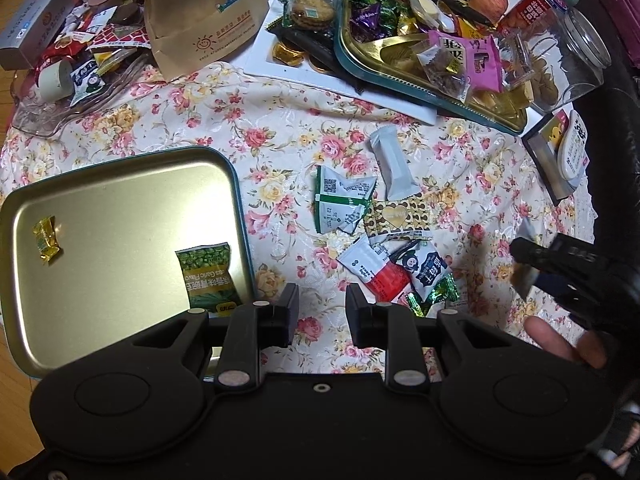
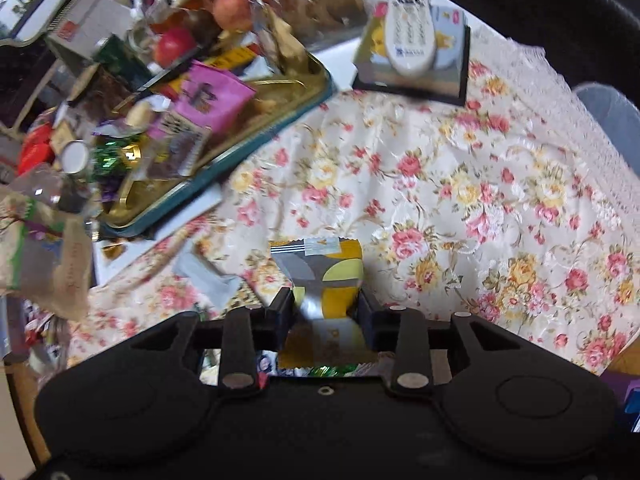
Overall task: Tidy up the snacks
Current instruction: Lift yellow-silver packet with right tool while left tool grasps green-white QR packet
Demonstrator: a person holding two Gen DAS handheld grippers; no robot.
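The left gripper [image 1: 322, 314] hangs over the near part of the table [image 1: 280, 152], its jaws partly apart with nothing between them, only flowered cloth showing in the gap. Just beside it, toward the table's near left corner, lies a metal tray [image 1: 120, 208] holding a green pea packet [image 1: 210, 276] at its near right and a small gold candy [image 1: 46, 238] at its left side. To the other side of that gripper, a loose heap of snack packets [image 1: 380, 240] sits on the cloth in the middle of the table, among them a white-and-green packet [image 1: 344, 202] and a grey bar wrapper [image 1: 392, 164]. The right gripper [image 2: 324, 308] is clamped on a yellow-and-grey snack packet [image 2: 324, 268], its pads pressing the packet's two sides, lifted clear of the cloth. Farther off, a gold-lined tray [image 1: 420, 92] crowded with wrapped sweets stands along the far side. A remote control [image 2: 408, 28] rests on a box near the far right corner.
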